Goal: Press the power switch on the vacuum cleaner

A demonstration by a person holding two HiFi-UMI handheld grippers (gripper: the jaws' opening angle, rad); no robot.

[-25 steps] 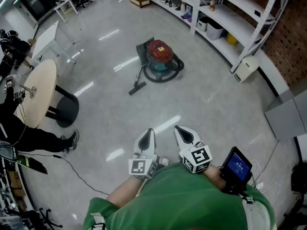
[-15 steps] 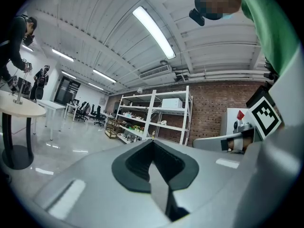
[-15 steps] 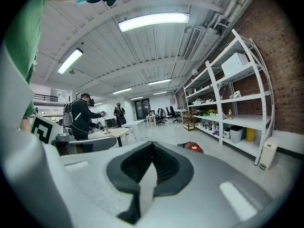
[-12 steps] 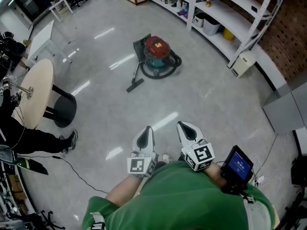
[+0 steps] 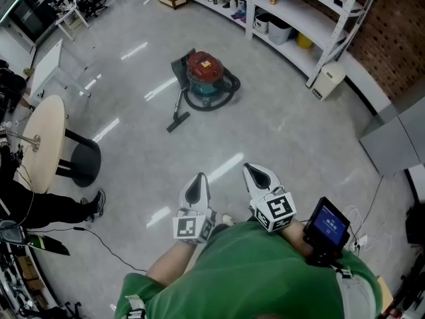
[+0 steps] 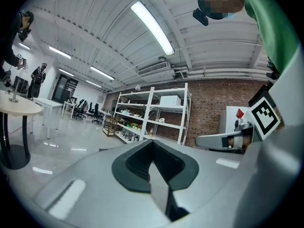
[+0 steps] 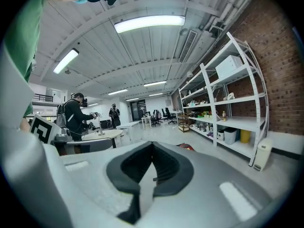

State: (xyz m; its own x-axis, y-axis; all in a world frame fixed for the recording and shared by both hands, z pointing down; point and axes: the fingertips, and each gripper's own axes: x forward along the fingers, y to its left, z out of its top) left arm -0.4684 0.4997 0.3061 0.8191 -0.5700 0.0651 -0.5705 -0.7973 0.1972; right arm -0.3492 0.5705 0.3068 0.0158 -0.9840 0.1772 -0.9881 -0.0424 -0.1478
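Observation:
The vacuum cleaner (image 5: 202,76) stands on the grey floor far ahead. It has a red top, a teal body and a black hose looped round it. Its wand runs down-left to a floor nozzle (image 5: 177,121). My left gripper (image 5: 196,185) and right gripper (image 5: 256,175) are held side by side close to my green-shirted body, well short of the cleaner. Both are shut with nothing between the jaws. In the right gripper view a sliver of the red vacuum cleaner (image 7: 186,147) shows just past the right gripper (image 7: 152,146). The left gripper (image 6: 153,146) points toward the shelving.
A round beige table (image 5: 41,145) on a black pedestal stands at the left, beside a person in black (image 5: 30,193). White shelving (image 5: 299,15) runs along the upper right, with a small white unit (image 5: 328,80) at its foot. A thin black cable (image 5: 99,234) crosses the floor lower left.
The vacuum cleaner has drifted left and slightly up in the head view as the camera shifts. Both grippers stay shut, close to the body.

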